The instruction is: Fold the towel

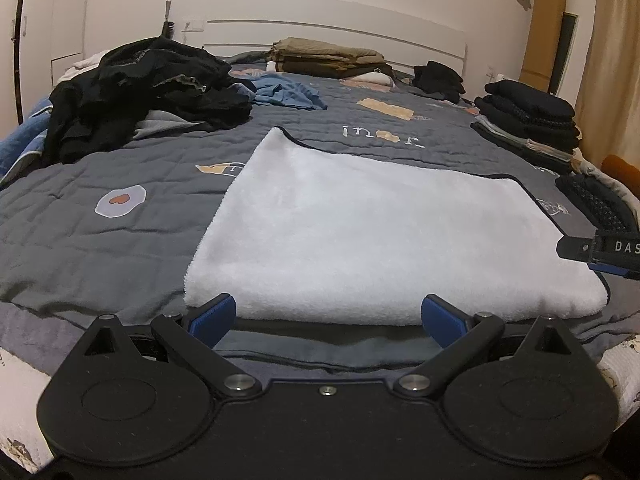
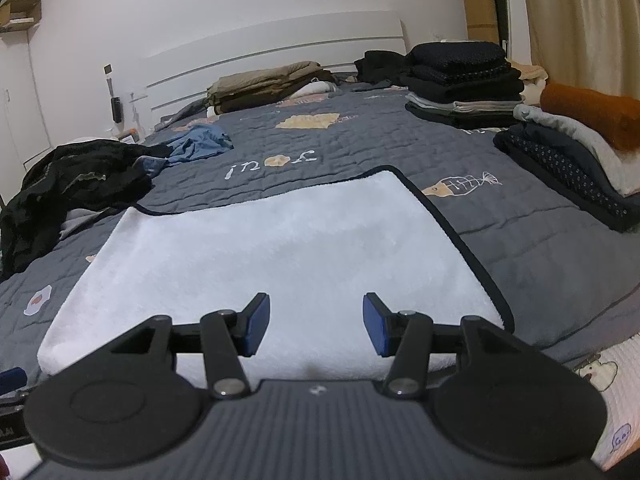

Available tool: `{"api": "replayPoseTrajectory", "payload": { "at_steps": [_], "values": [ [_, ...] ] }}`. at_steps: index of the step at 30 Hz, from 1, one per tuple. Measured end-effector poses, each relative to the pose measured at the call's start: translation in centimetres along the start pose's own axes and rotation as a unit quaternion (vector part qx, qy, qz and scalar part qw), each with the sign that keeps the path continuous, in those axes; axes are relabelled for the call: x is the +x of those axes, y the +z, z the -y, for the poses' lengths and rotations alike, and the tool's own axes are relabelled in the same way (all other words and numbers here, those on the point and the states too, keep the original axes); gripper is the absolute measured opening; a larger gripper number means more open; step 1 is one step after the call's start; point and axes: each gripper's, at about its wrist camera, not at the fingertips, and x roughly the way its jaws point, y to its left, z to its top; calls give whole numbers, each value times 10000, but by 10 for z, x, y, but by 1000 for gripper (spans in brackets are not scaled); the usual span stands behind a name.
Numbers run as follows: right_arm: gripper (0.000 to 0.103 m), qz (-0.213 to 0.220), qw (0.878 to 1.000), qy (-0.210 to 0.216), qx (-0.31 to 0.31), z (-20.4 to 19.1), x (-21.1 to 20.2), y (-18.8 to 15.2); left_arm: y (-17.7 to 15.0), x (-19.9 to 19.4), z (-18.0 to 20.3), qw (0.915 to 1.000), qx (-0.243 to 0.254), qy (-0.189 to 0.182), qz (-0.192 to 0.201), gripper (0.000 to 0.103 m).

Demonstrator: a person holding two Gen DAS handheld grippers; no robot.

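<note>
It was a home bedroom. A bed with a white headboard (image 1: pixel 336 24) and a grey quilted bedspread (image 1: pixel 100 216) carried stacks of folded clothes (image 2: pixel 464 80), beside curtains (image 2: pixel 580 12).

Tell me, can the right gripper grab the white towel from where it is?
Probably yes. The right gripper is open right over the near edge of the white towel, which lies flat on the bed with nothing lying on it or in between.
</note>
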Motion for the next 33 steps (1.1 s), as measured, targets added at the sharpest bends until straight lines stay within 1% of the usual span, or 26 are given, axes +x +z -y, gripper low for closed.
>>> {"api": "replayPoseTrajectory", "payload": {
  "at_steps": [17, 33],
  "values": [
    [50, 54, 9999, 45, -78, -7, -2, 0, -2, 0, 7, 9997, 232, 19, 44, 100],
    [50, 117, 9999, 11, 68, -3, -1, 0, -5, 2, 11, 9994, 350, 7, 34, 100]
  ]
}}
